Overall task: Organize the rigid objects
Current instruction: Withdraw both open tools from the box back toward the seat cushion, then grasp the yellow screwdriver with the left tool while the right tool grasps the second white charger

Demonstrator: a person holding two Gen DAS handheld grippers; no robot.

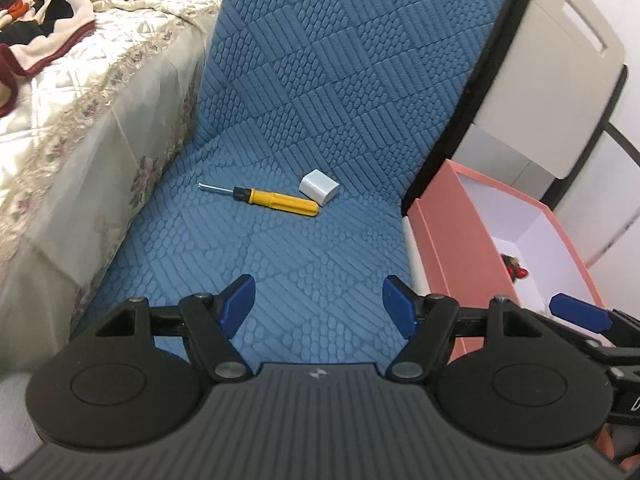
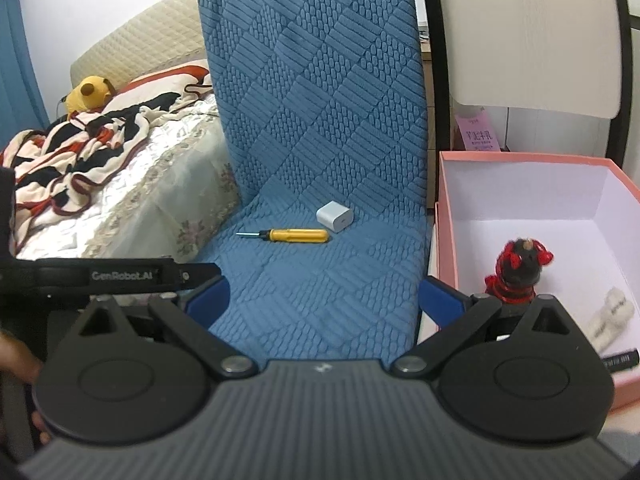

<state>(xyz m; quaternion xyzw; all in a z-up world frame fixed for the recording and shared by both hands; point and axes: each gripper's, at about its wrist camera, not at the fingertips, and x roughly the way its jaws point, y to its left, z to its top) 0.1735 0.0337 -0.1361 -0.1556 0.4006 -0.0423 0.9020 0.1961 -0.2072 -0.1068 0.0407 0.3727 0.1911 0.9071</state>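
Observation:
A yellow screwdriver (image 1: 276, 200) (image 2: 294, 235) and a white charger block (image 1: 319, 189) (image 2: 334, 216) lie side by side on the blue quilted chair seat (image 1: 280, 272) (image 2: 316, 288). A pink box (image 1: 464, 240) (image 2: 446, 248) with a white inside stands to the right of the chair. It holds a red and black doll (image 2: 518, 276) (image 1: 514, 270), a white roll (image 2: 610, 314) and a black stick (image 2: 622, 360). My left gripper (image 1: 318, 306) is open and empty above the seat's front. My right gripper (image 2: 324, 300) is open and empty, at the box's left edge.
A bed (image 1: 80, 120) (image 2: 120, 184) with a lace cover and a crumpled blanket stands left of the chair. A yellow plush toy (image 2: 90, 90) lies on it. A beige chair back (image 2: 528, 40) rises behind the box. The left gripper's body (image 2: 100, 276) shows at the right wrist view's left.

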